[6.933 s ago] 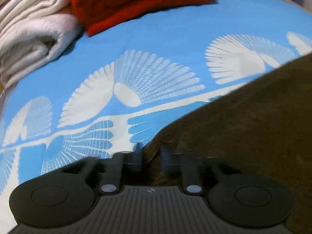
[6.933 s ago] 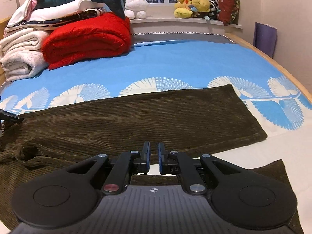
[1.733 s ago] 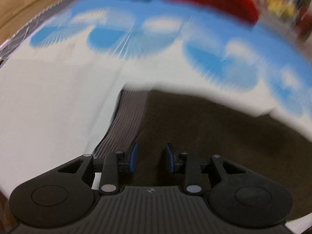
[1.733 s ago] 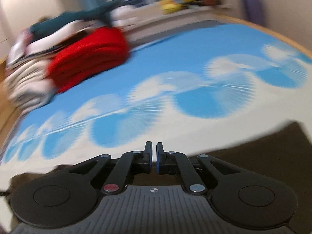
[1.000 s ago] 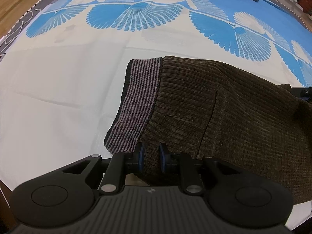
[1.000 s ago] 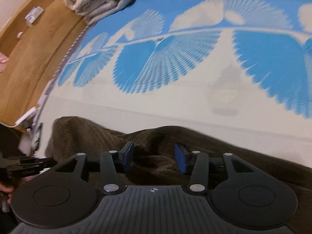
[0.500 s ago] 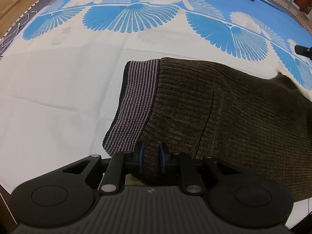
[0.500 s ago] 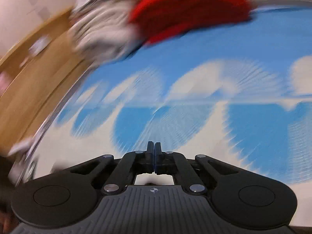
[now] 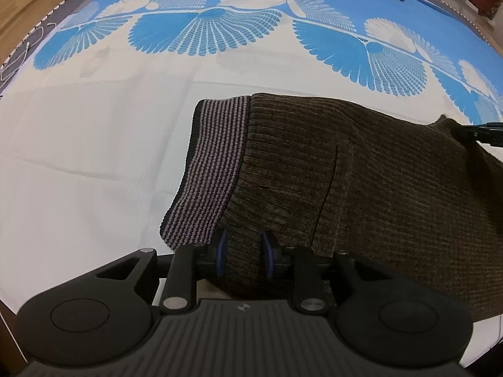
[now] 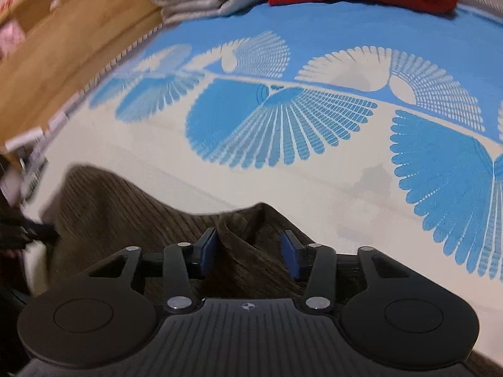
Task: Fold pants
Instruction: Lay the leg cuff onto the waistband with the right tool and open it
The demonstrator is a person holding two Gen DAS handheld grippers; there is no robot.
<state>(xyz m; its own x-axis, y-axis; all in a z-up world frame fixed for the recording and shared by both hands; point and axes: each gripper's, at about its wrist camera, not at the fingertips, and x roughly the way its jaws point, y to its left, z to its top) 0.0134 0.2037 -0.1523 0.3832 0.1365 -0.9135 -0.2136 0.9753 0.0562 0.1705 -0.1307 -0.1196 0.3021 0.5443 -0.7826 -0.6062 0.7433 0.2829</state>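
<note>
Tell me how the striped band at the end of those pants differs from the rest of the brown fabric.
The striped band is a narrow strip with thin purple and black stripes; the brown fabric is a wide, plain dark brown area. The striped band is finely knitted; the brown fabric has corduroy ribs and a seam line. Both belong to one garment lying on the bedspread.
</note>
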